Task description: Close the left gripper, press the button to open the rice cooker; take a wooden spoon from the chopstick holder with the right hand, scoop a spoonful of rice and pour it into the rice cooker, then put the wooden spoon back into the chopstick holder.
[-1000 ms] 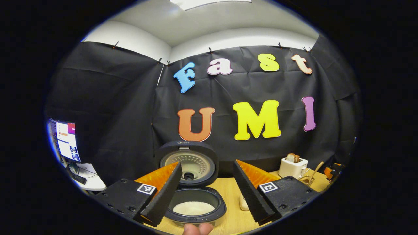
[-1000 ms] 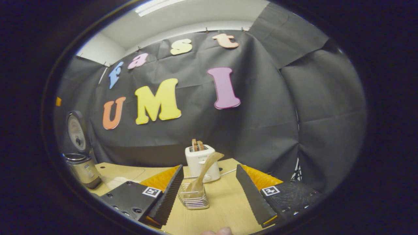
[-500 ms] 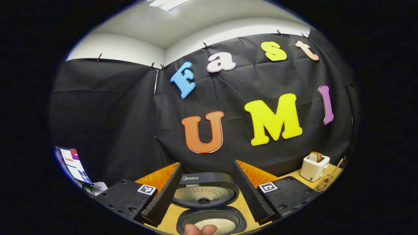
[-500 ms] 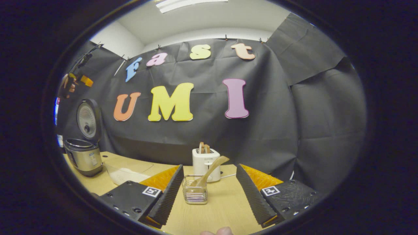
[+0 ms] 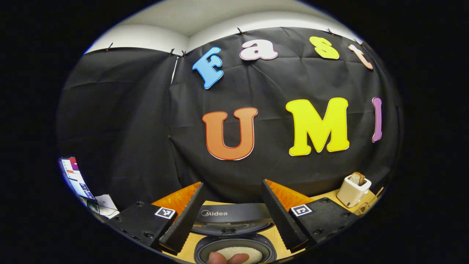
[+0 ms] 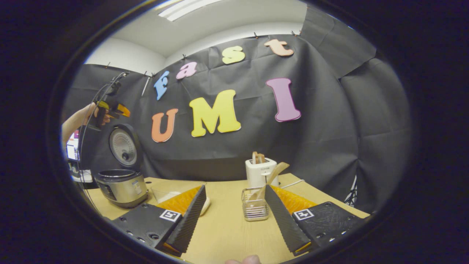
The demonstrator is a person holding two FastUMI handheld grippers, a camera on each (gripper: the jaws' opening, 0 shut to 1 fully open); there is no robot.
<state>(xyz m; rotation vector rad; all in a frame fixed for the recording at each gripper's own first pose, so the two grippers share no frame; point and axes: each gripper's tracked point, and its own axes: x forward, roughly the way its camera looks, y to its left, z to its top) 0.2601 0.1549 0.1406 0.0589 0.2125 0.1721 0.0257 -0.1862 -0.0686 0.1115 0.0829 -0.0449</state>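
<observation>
Lid up, rice in the pot, spoon in its holder; we judged the task nearly finished.

Risks first: the rice cooker (image 6: 122,183) stood open with its lid raised, and the left gripper (image 5: 230,220) hung directly above the pot, so a careless descent could have knocked the lid. The right gripper (image 6: 234,216) sat low over the table (image 6: 227,234), one finger just in front of the chopstick holder (image 6: 254,209); a sideways sweep could have tipped that light wire basket. Both grippers stood with jaws spread wide, holding and touching nothing. The wooden spoon (image 6: 273,176) leaned in the holder, beside the toaster (image 6: 261,171). White rice (image 5: 238,253) lay inside the cooker pot.
</observation>
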